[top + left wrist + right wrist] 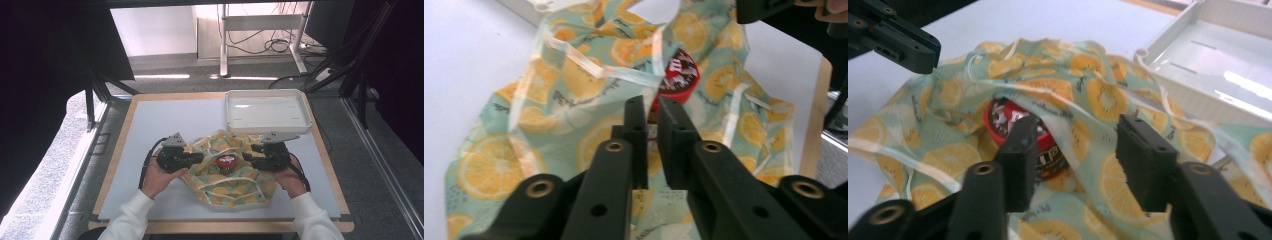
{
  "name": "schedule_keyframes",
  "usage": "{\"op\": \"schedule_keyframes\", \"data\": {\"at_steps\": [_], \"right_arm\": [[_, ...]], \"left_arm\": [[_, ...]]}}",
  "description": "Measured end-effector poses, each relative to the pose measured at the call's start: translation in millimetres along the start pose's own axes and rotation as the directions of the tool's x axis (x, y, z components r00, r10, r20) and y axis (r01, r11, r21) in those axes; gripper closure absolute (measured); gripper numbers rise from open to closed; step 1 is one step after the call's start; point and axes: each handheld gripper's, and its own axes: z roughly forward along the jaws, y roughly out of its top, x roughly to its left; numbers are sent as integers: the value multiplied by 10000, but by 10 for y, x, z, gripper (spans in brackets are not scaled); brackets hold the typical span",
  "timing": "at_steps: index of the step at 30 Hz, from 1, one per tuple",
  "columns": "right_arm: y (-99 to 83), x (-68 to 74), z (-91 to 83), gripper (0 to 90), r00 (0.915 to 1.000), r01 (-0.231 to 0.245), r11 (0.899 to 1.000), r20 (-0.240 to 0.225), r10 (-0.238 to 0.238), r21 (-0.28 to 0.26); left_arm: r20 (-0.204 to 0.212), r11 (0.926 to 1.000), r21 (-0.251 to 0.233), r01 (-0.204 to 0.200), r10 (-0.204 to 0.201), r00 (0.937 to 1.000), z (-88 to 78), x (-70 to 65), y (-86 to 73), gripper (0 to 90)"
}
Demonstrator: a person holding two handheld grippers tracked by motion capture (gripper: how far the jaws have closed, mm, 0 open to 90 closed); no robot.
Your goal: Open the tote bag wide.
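High view: lemon-print bag (pixel 227 175) lies crumpled at table (pixel 150 125) centre, a red-lidded jar (pixel 226 162) sitting in its opening. White tray (pixel 267 111) at 1 o'clock from the bag, just touching its far edge. Left gripper (pixel 197 159) at the bag's 9 o'clock edge, right gripper (pixel 248 157) at its 3 o'clock edge, jar between them. Left gripper view: jaws nearly together, thin gap, whether bag fabric (pixel 574 100) is pinched I can't tell; jar (pixel 679 75) just beyond the tips. Right gripper view: jaws partway apart over the fabric (pixel 1098 100), not pressing anything; jar (pixel 1013 125) behind the left-hand jaw.
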Motion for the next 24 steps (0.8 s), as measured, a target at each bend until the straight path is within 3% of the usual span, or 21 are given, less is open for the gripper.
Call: {"op": "schedule_keyframes", "data": {"at_steps": [1, 7, 12, 20, 24], "right_arm": [[0, 0, 0, 560, 10000, 0, 10000, 0, 0, 0], [-38, 22, 35, 756, 9995, -107, 9998, -292, 113, 189], [-83, -4, 101, 847, 9993, -241, 9988, -260, 252, 432], [-110, 30, 175, 889, 9992, -122, 9977, -378, 147, 663], [-141, 40, 240, 890, 9995, -71, 9962, -307, 98, 872]], "left_arm": [[48, 10000, -4, -13, 13, 10000, 5, -6, -4, 861], [247, 9999, 78, -124, 122, 9996, 47, -52, -10, 900], [374, 9992, 301, -270, 258, 9990, 124, -105, -19, 900], [476, 9970, 668, -395, 364, 9982, 257, -134, -40, 900], [528, 9954, 917, -263, 215, 9984, 360, -130, -72, 900]]}}
